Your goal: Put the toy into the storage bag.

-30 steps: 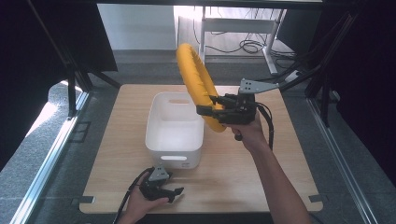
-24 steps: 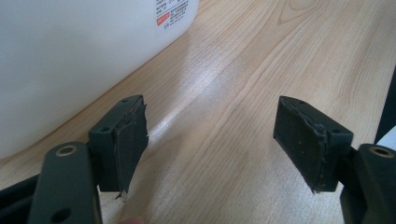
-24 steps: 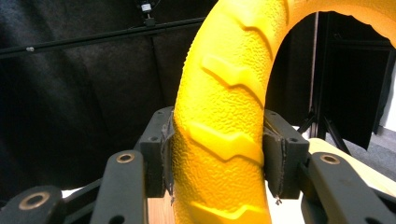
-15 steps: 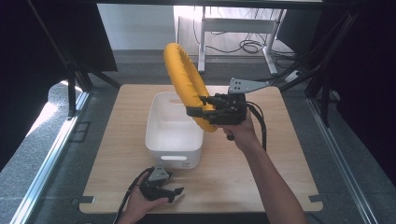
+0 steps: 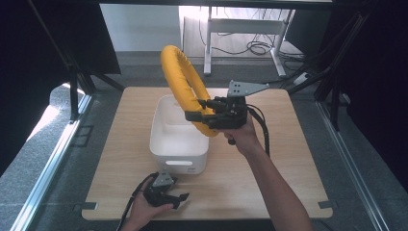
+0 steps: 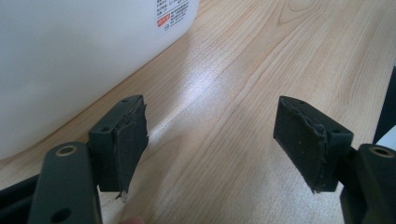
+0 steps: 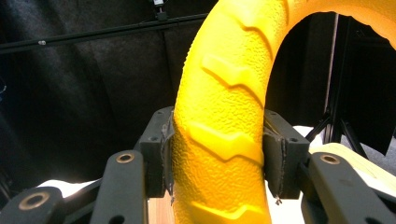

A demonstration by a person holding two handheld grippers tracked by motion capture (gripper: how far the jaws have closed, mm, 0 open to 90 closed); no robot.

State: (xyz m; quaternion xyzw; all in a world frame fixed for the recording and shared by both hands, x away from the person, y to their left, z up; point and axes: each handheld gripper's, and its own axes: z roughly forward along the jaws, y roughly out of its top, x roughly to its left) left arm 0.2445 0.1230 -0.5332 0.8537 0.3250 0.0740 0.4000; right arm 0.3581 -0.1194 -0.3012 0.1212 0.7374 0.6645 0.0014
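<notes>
Right gripper (image 5: 196,109), jaws clamped on a yellow textured rubber ring (image 5: 182,86), holds it upright above the white rectangular plastic bin (image 5: 177,144) at table centre. Left gripper (image 5: 179,198), jaws apart, rests on the pale wooden table (image 5: 269,178) at 6 o'clock of the bin.

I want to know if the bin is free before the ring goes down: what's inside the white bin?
The white bin looks empty where its floor shows. The yellow ring, held in the right gripper, covers its far right corner.
</notes>
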